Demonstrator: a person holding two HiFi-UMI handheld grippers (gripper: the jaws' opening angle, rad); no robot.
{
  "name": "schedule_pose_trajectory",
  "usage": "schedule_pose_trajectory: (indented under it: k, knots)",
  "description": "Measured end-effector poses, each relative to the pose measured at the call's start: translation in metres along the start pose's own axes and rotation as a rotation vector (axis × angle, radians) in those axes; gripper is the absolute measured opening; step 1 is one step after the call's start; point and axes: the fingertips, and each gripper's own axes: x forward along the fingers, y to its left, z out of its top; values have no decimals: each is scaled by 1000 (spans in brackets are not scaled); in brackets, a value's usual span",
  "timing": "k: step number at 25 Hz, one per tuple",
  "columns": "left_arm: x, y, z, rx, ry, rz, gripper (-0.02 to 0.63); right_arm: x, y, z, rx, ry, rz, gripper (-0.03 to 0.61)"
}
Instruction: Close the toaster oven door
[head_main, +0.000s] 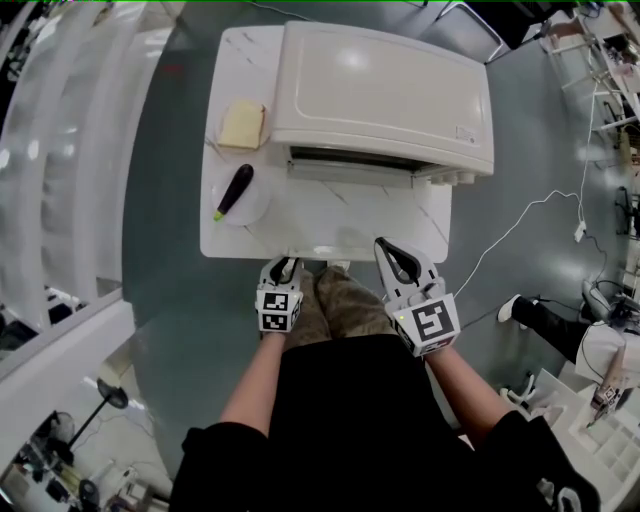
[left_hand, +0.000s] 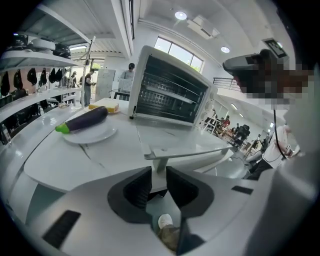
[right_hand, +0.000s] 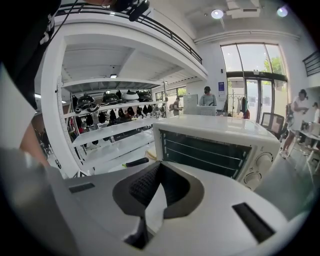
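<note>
Left tool (left_hand: 159, 176) at tabletop (head_main: 225, 238) near edge, ribbed black pads clamped on white post of door handle (left_hand: 190, 154). Right tool (right_hand: 159, 172) to its right over same edge, tips together, empty. Door (left_hand: 175, 137) down flat, smooth panel, handle toward near edge. Boxy white toaster oven (head_main: 380, 95) along far edge, long axis left-right, wire-racked mouth facing near edge. Left edge: glossy eggplant (head_main: 234, 190) on round plate (head_main: 256, 208).

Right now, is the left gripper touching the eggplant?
Apart. The head view shows the eggplant lying on its plate, with bare table between it and the left gripper at the table's near edge; the left gripper view agrees.
</note>
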Motion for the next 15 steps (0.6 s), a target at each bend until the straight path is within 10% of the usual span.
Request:
schedule_pose_trajectory:
  k: [15]
  knots:
    - [12, -4, 10, 5, 15, -4, 103, 2, 8, -3, -18, 24, 17, 21]
